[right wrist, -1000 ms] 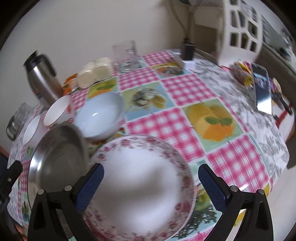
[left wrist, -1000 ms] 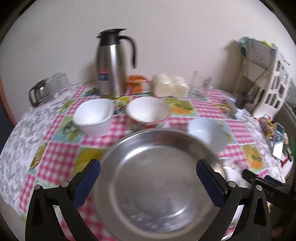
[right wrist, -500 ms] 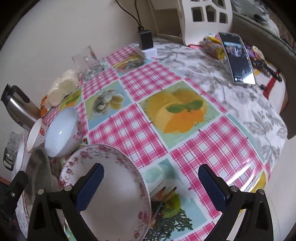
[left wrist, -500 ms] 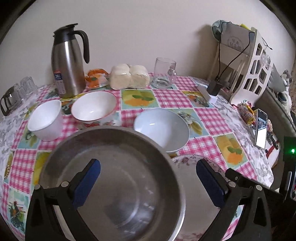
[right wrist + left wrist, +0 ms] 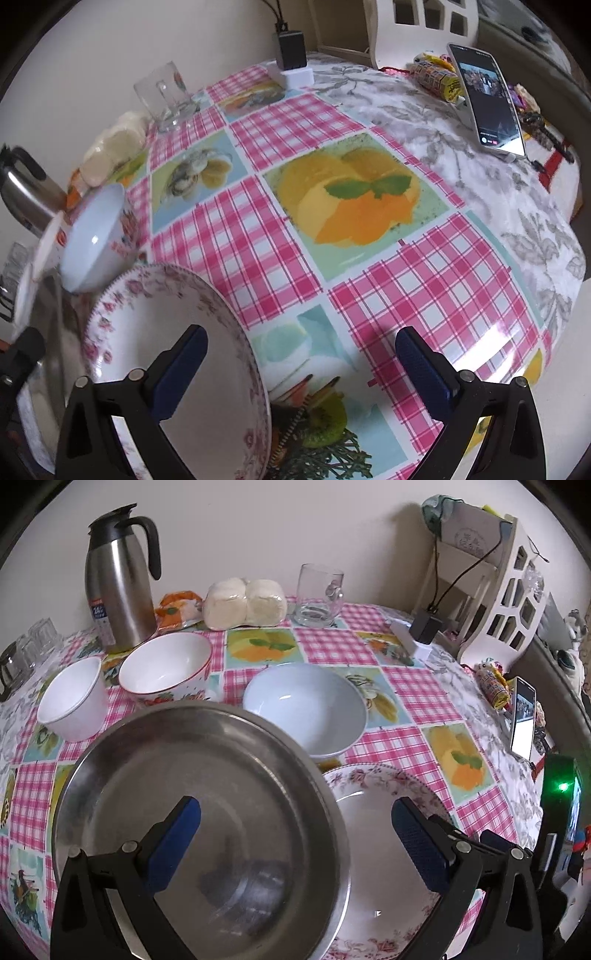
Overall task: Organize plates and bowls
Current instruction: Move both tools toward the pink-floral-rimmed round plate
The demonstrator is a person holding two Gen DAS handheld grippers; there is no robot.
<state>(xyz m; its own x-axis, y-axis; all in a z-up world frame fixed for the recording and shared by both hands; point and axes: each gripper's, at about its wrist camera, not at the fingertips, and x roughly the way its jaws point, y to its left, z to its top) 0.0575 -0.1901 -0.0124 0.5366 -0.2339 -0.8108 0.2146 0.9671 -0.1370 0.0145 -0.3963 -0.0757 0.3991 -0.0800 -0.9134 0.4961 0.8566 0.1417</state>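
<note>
Steel plate (image 5: pixel 199 812) is filling the lower left of the left wrist view, its right edge overlapping the floral plate (image 5: pixel 384 786) at lower centre-right; the left gripper (image 5: pixel 295 838) is hanging over both with jaws spread wide, gripping nothing. In the right wrist view the floral plate (image 5: pixel 162 354) is sitting at lower left and the right gripper (image 5: pixel 301 369) is also gaping, empty, one finger over the plate and the other over bare tablecloth (image 5: pixel 424 288). Probably stacking the plates: better centring a claw on one rim, closing on the lip, lifting level. The blue bowl (image 5: pixel 306 705), red-rimmed bowl (image 5: pixel 166 668) and white bowl (image 5: pixel 72 705) are waiting in the upper half of the left view. Near rims of both plates are running out of frame; whether the steel plate is resting on the floral one or just above is unclear; the left edge of the right view is blurring.
</note>
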